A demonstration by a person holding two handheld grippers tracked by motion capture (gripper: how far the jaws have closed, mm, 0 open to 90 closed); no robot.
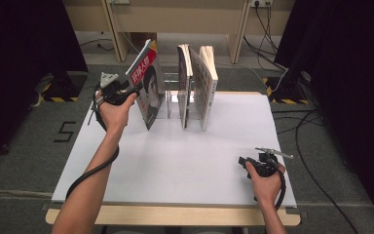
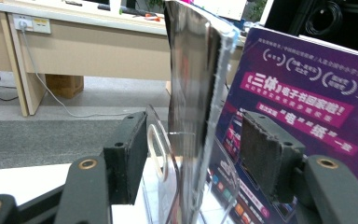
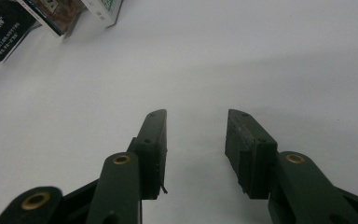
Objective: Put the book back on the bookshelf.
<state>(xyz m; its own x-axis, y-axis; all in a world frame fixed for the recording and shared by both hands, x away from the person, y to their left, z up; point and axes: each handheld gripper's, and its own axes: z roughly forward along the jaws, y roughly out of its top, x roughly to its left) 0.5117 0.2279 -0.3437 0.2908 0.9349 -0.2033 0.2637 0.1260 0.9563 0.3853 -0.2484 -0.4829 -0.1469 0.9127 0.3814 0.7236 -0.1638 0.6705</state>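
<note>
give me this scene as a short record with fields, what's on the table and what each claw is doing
surface: white table
rack: clear divider rack at the far edge
magazines: three standing in the rack; leftmost red-covered magazine leans left, two more stand beside it
left claw: jaws open around the leftmost magazine's edge, pads not pressing it
right claw: open, nothing between the jaws, low over bare table at the near right
contact: no magazine gripped

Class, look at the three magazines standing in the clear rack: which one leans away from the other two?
The red-covered magazine with a portrait, leftmost in the clear rack. It tilts left towards the left gripper; the other two magazines stand nearly upright.
</note>
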